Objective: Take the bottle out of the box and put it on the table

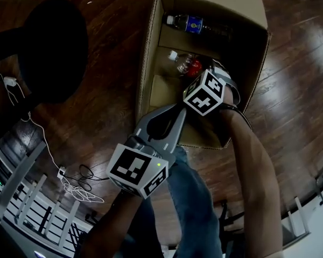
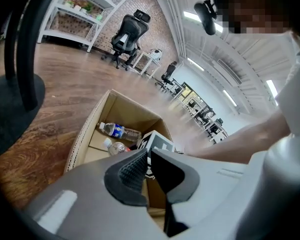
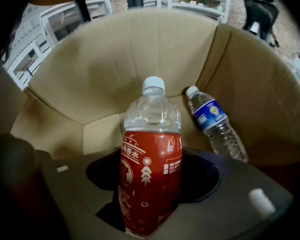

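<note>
An open cardboard box (image 1: 148, 47) stands on the wooden floor with two bottles in it. A clear bottle with a red label and white cap (image 3: 151, 169) sits between the jaws of my right gripper (image 3: 152, 181), which reaches steeply down into the box and is shut on the bottle's body. In the head view this red-label bottle (image 1: 186, 63) shows just beyond the right gripper's marker cube (image 1: 204, 93). A blue-label bottle (image 1: 196, 24) lies on its side against the far wall. My left gripper (image 1: 177, 113) hovers at the box's near edge, jaws shut on nothing.
A black round chair base (image 1: 51, 47) stands on the floor left of the box. White cables (image 1: 78, 187) and white shelving (image 1: 21, 198) lie at the lower left. Office chairs (image 2: 127, 34) stand far off across the room.
</note>
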